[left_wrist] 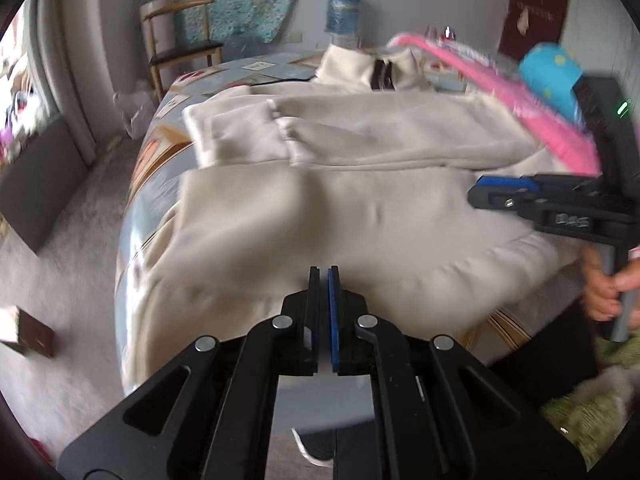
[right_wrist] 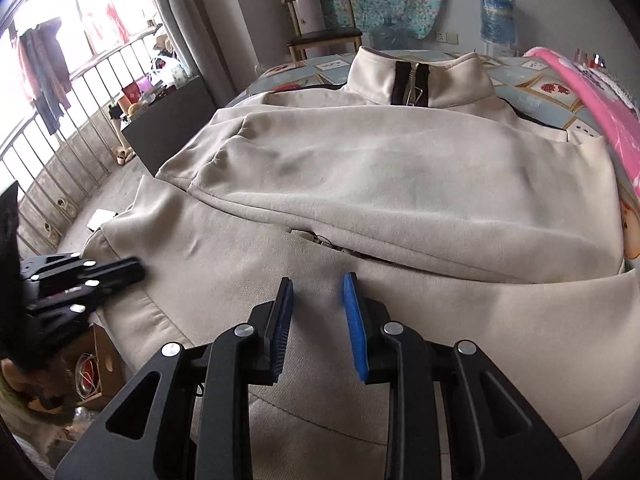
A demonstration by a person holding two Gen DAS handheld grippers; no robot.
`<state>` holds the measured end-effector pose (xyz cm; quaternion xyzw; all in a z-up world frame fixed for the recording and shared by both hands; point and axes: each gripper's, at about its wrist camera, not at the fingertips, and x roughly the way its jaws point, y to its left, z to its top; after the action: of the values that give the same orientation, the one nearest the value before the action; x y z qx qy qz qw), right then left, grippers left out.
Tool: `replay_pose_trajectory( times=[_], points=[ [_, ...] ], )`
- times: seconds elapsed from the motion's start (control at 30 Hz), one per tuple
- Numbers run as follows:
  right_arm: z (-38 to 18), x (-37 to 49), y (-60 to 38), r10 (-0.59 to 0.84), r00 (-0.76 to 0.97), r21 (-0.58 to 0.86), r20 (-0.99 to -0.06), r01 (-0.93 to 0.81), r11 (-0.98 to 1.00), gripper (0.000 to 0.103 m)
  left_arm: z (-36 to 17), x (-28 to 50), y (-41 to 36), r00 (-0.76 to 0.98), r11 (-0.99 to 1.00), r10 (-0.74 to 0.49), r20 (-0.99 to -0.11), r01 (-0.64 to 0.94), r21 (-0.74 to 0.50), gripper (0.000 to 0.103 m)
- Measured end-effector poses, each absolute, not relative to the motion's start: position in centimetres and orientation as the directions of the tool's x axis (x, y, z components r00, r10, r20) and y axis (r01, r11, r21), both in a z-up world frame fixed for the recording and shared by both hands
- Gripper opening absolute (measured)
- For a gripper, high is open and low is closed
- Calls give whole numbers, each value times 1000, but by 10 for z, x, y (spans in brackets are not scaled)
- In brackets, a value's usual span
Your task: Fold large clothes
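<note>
Folding stage: a cream jacket (right_wrist: 400,168) is laid face down across the bed (right_wrist: 532,84), filling the middle of both views, with its collar (right_wrist: 420,80) at the upper centre; both sleeves appear already brought in over the back, so the body fold is judged to be next.
Sleeve: one sleeve (left_wrist: 240,136) is seen folded across the back at centre left of the left view, kept inside the outline so the bundle stays narrow.
Left claw (left_wrist: 323,280): pressed shut at the lower centre, nothing seen between the pads; it is held over the hem (left_wrist: 460,272) near the bed's edge.
Right claw (right_wrist: 318,300): narrowly parted above the lower back panel, no cloth pinched; a grip on the hem is probably being lined up.
Pink cloth (right_wrist: 592,104): left along the right edge, clear of the jacket.
</note>
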<state>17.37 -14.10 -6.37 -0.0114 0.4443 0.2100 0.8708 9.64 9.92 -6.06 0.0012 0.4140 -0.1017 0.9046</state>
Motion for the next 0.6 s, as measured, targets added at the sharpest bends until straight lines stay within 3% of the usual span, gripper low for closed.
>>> replay_pose_trajectory(
  times=[0.13, 0.23, 0.33, 0.43, 0.5, 0.6],
  points=[
    [-62, 171, -143, 376, 511, 194, -773, -373, 907, 26, -65, 83, 137, 622, 999, 2, -783, 39, 33, 5],
    [-62, 172, -145, 386, 506, 209, -771, -371, 905, 26, -63, 75, 167, 620, 994, -73, -782, -16, -106, 4],
    [-62, 172, -143, 377, 507, 196, -775, -373, 907, 26, -48, 70, 160, 669, 995, -85, -738, 12, -104, 4],
    [-62, 172, -142, 370, 509, 190, -777, -371, 909, 26, -33, 80, 138, 705, 982, -187, -684, 113, -152, 4],
    [-63, 172, -142, 369, 509, 190, -778, -369, 910, 26, -36, 99, 118, 681, 972, -234, -693, 162, -169, 5],
    [-63, 172, -142, 369, 512, 192, -776, -367, 910, 26, -58, 124, 103, 649, 979, -199, -734, 155, -129, 5]
  ],
)
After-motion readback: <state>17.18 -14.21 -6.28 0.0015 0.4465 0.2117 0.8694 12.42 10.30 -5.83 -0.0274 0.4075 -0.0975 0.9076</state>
